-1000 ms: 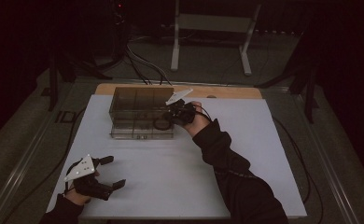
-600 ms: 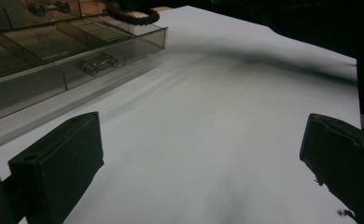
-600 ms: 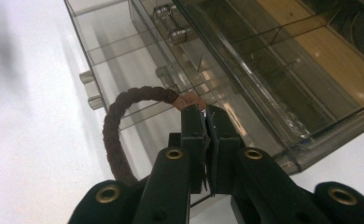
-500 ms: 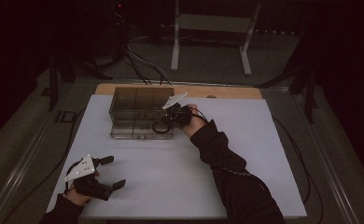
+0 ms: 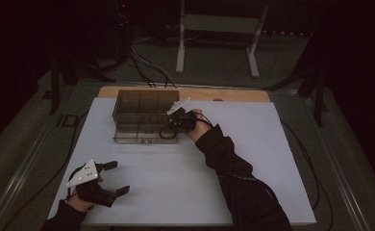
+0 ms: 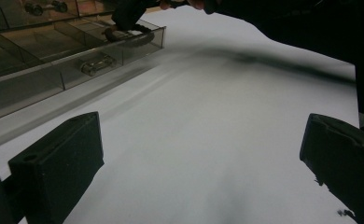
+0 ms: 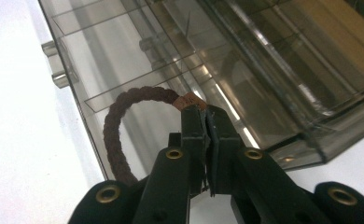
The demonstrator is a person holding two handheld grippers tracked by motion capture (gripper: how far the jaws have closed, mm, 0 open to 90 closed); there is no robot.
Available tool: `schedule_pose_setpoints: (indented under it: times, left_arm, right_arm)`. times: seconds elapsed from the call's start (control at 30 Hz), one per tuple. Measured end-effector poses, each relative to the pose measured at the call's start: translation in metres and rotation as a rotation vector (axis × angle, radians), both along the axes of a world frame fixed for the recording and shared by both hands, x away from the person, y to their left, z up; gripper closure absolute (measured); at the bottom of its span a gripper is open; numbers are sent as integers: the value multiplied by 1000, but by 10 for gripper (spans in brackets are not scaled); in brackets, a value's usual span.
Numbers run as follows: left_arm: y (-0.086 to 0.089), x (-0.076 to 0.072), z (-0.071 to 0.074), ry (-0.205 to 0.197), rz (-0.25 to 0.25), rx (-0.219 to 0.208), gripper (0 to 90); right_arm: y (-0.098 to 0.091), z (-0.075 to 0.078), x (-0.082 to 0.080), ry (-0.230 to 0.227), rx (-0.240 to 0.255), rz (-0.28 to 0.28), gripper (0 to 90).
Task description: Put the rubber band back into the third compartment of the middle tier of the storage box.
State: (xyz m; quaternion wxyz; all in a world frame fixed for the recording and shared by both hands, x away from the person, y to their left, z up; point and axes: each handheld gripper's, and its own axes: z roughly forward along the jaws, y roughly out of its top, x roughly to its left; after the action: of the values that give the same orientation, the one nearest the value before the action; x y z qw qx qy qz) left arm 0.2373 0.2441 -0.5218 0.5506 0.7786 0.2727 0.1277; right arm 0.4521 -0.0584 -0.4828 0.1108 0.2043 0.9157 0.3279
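My left gripper (image 5: pixel 112 178) rests on the near left corner of the bench (image 5: pixel 185 183), well apart from the box (image 5: pixel 144 118), its blocky black jaws spread wide with nothing but bare white surface between them. My hand lies low behind it, the grey three-cornered plate on top.

My right arm, in a dark sleeve (image 5: pixel 233 173), stretches forward and left across the bench to the box's right front corner. The right gripper (image 7: pixel 207 114) is pinched tight on a band (image 7: pixel 119 121): a braided, dark brown cord bent into a loop, with a small copper-coloured collar right at my fingertips. The loop arcs up and leftwards from the jaws and hangs over the box's front right compartment; I cannot tell whether it touches the floor of it.

The box is clear, smoky plastic, rectangular, split by thin walls into compartments, with two small latch nubs (image 7: pixel 54 63) on its front wall. Beyond it runs a strip of wooden edge (image 5: pixel 224 94), then cables (image 5: pixel 147 67) and a white metal stand (image 5: pixel 219 38) on the dark floor.
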Motion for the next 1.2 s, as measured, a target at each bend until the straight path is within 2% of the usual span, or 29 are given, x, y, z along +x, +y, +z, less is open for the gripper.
schedule_pose_setpoints:
  times: [0.23, 0.73, 0.9, 1.07, 1.2]
  left_arm:
    - [0, 0, 0, -1, 1, 0, 2]
    - [0, 0, 0, -6, -2, 5, 2]
    - [-1, 0, 1, -5, 0, 3, 2]
    - [-1, 0, 0, -4, -2, 7, 2]
    - [0, 0, 1, -8, -1, 6, 2]
  right_arm:
    - [6, -6, 0, 10, -31, -3, 865]
    - [12, -6, -2, 27, -53, -34, 856]
    - [11, -3, -2, 27, -37, -45, 845]
    - [7, 6, -6, 31, 13, -47, 712]
    - [5, 10, -8, 35, 33, -45, 654]
